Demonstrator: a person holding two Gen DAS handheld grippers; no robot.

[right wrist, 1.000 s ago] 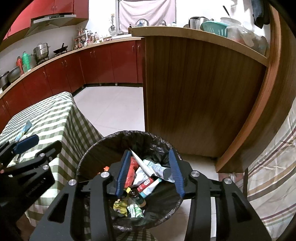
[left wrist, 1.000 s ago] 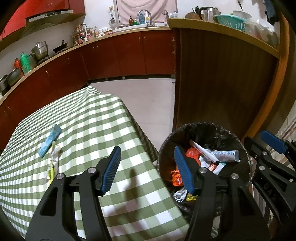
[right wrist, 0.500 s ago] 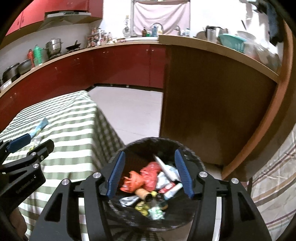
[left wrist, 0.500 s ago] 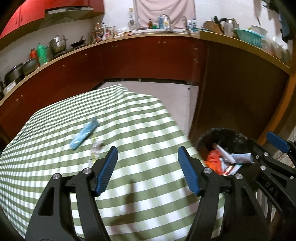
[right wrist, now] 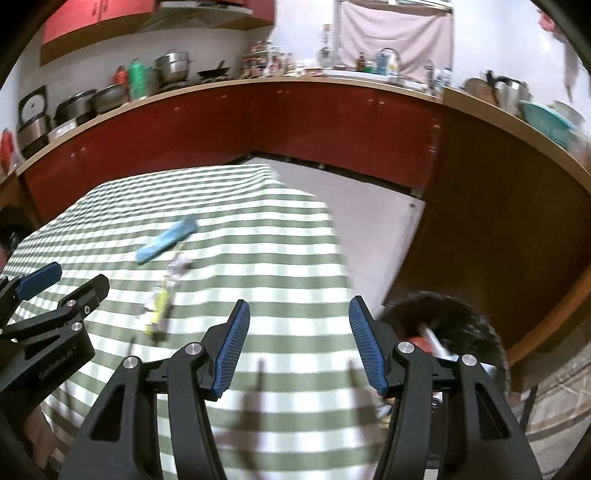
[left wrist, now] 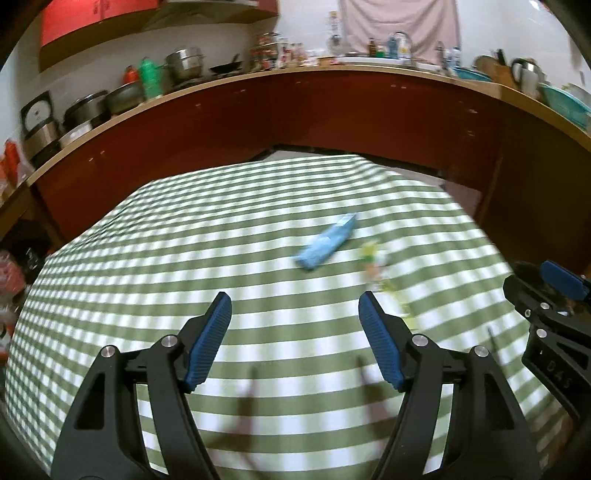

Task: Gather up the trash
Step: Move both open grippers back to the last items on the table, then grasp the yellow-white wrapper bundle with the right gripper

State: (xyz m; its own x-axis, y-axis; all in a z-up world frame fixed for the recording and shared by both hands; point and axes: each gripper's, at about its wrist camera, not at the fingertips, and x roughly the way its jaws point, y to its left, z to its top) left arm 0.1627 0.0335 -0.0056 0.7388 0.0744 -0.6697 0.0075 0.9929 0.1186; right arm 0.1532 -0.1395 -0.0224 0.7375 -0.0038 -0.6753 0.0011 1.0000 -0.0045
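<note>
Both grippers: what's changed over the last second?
Both swung from over the trash bin back toward the checkered table. The left gripper has just opened wider and is empty; the right gripper, opened earlier, is also empty. The blue wrapper and yellowish wrapper lie where they were.

Table with green-and-white checked cloth (left wrist: 258, 229) fills the lower middle of both views. Dark red cabinets (left wrist: 332, 110) under a tan counter (left wrist: 207, 86) curve across 10 to 2 o'clock. On the counter at 10 o'clock: green bottle (left wrist: 149, 77), steel pots (left wrist: 183, 64), black pan (left wrist: 227, 68). Pale cloth (right wrist: 397, 35) hangs at 12 o'clock, bottles below it. Teal basin (right wrist: 546, 118) at 2 o'clock. Light floor (right wrist: 369, 221) right of the table.
</note>
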